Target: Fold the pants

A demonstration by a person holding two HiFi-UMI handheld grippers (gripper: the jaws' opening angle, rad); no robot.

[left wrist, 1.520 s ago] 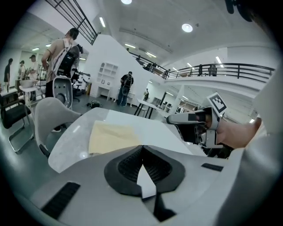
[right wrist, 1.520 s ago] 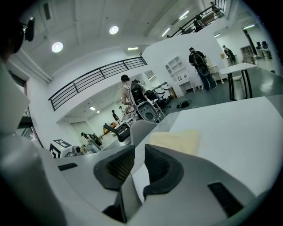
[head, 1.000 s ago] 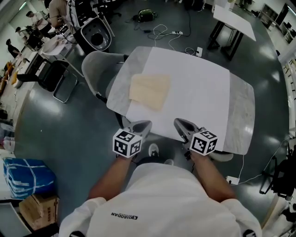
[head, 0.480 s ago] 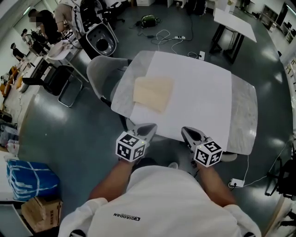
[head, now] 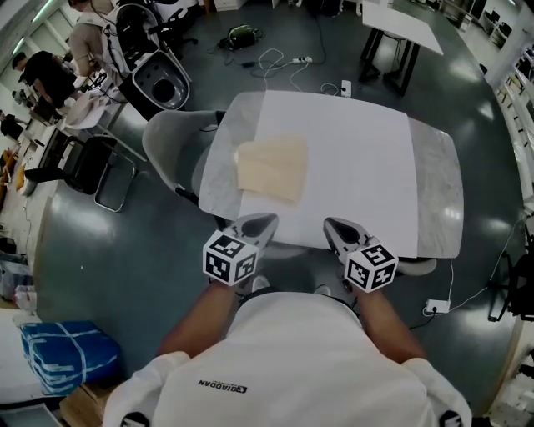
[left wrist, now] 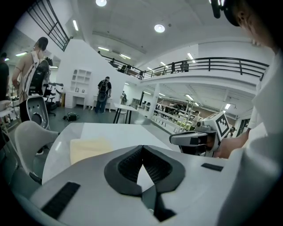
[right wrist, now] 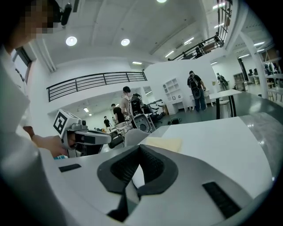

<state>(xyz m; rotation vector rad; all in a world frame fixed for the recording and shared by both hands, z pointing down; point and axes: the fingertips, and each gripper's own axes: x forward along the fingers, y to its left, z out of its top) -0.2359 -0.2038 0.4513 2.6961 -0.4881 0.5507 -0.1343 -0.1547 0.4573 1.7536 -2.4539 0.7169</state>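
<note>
The cream pants (head: 271,167) lie folded in a flat rectangle on the left part of the white-covered table (head: 367,167). Both grippers hover side by side at the table's near edge, short of the pants and touching nothing. My left gripper (head: 257,223) is shut and empty, and so is my right gripper (head: 332,227). In the left gripper view the shut jaws (left wrist: 142,148) point over the table, with the pants (left wrist: 90,148) ahead to the left and the right gripper (left wrist: 194,139) to the right. In the right gripper view the pants (right wrist: 164,142) lie beyond the shut jaws (right wrist: 139,148).
A grey chair (head: 171,138) stands against the table's left side. A black seat (head: 158,79) and people are further left. Cables (head: 279,58) lie on the floor behind the table, and another table (head: 400,21) stands at the back right. A blue bag (head: 62,354) lies at bottom left.
Both grippers have shifted a little along the table's near edge and stay shut. The folded pants lie as before.
</note>
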